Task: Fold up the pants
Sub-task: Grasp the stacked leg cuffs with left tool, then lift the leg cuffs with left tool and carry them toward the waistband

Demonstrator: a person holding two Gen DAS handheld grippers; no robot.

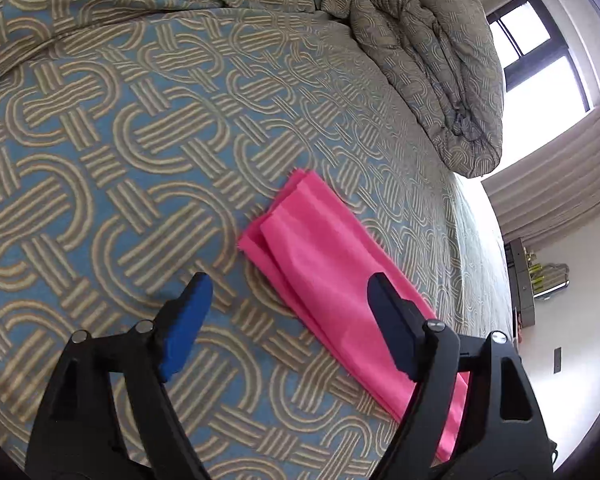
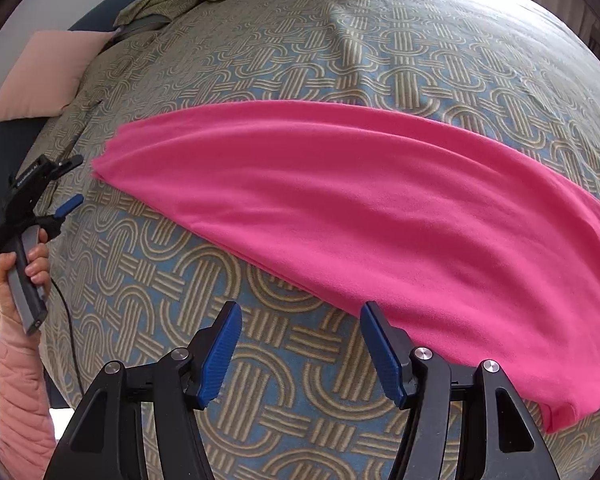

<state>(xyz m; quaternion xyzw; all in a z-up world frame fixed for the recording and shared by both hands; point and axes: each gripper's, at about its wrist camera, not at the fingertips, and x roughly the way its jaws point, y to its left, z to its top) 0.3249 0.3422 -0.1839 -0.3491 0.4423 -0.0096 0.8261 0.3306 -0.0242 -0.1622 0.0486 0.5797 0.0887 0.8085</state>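
Across the bed: you have a bedspread [image 2: 300, 60] in a blue and tan woven-loop pattern, and it fills most of both wrist views.
Duvet: a bunched duvet [image 1: 432, 60] in the same print lies heaped at the far end of the bed, toward the window [image 1: 540, 52] and the striped curtain [image 1: 560, 184].
Pants: your pink pants [image 2: 360, 208] lie flat on the bedspread as one long folded strip. In the right wrist view they run from a narrow end at the left to a wide end at the lower right.
Layers: in the left wrist view the pants [image 1: 320, 256] show stacked edges at their far end.
Pillow: a pale pink pillow [image 2: 40, 76] sits at the far left edge of the bed, well apart from the pants.
Left hand: your hand [image 2: 24, 272], in a pink quilted sleeve [image 2: 20, 392], grips the handle of the left gripper [image 2: 74, 180], just beside the narrow end.
Left gripper: seen from its own camera, the left gripper [image 1: 290, 292] has its jaws wide apart and empty; one finger stands over the pants, the other over bare bedspread.
Right gripper: your right gripper [image 2: 300, 316] has its jaws apart with nothing between them, hanging near the pants' near edge.
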